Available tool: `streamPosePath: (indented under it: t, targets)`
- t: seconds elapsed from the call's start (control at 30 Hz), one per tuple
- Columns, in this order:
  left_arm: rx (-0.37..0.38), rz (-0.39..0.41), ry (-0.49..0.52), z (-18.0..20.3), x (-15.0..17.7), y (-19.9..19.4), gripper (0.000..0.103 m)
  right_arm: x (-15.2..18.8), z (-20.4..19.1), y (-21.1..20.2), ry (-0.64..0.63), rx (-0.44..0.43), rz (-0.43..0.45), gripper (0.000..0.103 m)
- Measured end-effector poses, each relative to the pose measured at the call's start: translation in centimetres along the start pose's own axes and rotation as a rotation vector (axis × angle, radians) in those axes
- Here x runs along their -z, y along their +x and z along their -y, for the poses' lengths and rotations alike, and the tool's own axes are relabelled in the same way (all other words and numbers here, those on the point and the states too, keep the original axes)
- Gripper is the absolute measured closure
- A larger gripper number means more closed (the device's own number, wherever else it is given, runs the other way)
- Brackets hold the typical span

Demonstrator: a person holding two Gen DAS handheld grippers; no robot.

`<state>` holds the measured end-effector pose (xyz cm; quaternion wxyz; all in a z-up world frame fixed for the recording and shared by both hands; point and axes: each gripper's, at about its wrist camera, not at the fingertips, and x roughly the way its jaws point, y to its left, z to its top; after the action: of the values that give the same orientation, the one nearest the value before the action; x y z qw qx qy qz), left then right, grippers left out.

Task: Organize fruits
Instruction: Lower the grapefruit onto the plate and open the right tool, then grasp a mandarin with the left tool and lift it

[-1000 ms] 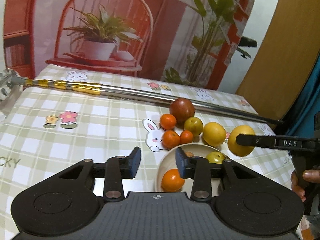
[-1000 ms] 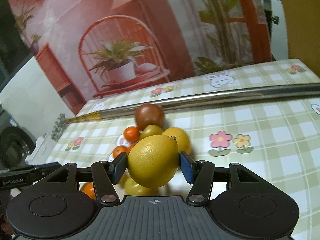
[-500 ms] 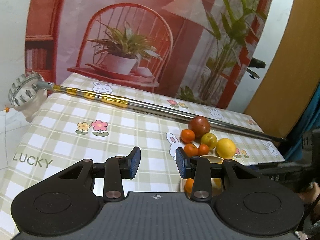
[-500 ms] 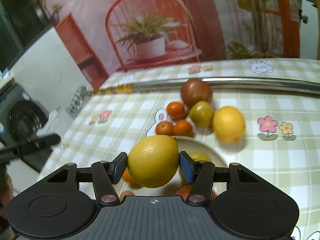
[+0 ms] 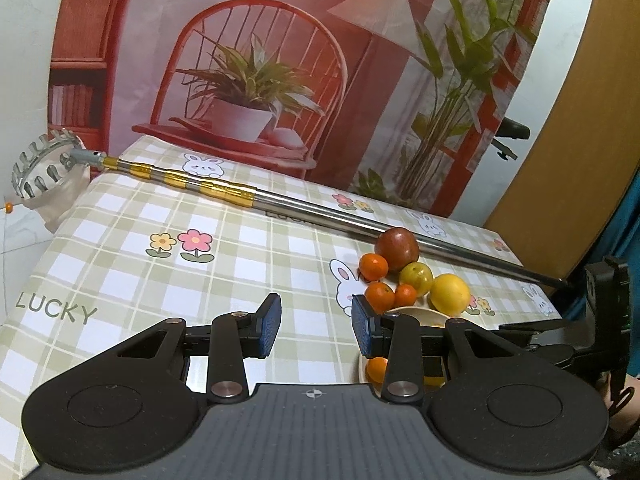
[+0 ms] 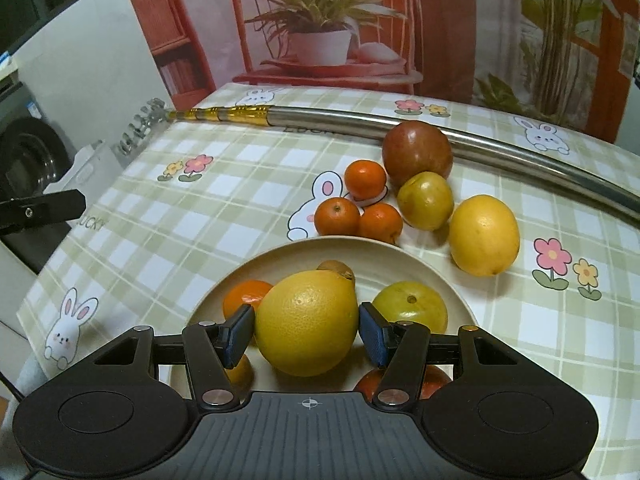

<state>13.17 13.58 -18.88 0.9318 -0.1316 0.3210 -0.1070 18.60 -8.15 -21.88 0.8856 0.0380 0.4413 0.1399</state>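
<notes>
My right gripper [image 6: 307, 329] is shut on a large yellow citrus fruit [image 6: 307, 322] and holds it over a cream plate [image 6: 400, 258]. The plate holds an orange mandarin [image 6: 244, 298], a green-yellow fruit [image 6: 412, 306], a small brown fruit and other fruit partly hidden by the gripper. Behind the plate on the cloth lie three mandarins [image 6: 338, 216], a green-yellow fruit [image 6: 426, 200], a dark red apple [image 6: 416, 152] and a yellow citrus [image 6: 484, 236]. My left gripper [image 5: 316, 328] is open and empty, left of the plate [image 5: 416, 314].
A long metal pole [image 5: 320, 210] with a gold-banded end lies across the back of the table; it also shows in the right wrist view [image 6: 480, 144]. The checked tablecloth [image 5: 160, 280] stretches to the left. A printed backdrop stands behind the table.
My right gripper has lowered the yellow citrus closer over the plate. My left gripper has drawn back and to the left, away from the plate.
</notes>
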Motion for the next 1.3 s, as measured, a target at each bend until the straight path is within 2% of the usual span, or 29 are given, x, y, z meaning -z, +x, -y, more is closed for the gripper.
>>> streamPosePath:
  t: [0.17,0.4,0.67,0.93,1.3]
  targets:
    - [0.008,-0.009,0.010,0.3,0.0,0.2,0.062,0.1,-0.6,0.5,-0.053,0.024,-0.007,0.050]
    - [0.004,-0.017,0.006,0.7,-0.2,0.2,0.062,0.1,-0.1,0.4,-0.025,0.007,0.013,0.049]
    - [-0.006,-0.025,0.029,2.4,-0.3,-0.3,0.062,0.2,0.4,-2.2,-0.013,0.001,0.124,0.050]
    - [-0.024,-0.052,0.070,4.6,0.2,-0.9,0.062,2.1,1.5,-5.7,0.038,0.000,0.249,0.050]
    - [-0.011,-0.075,0.119,6.7,-0.3,-0.5,0.062,3.8,4.9,-8.1,0.121,0.005,0.335,0.050]
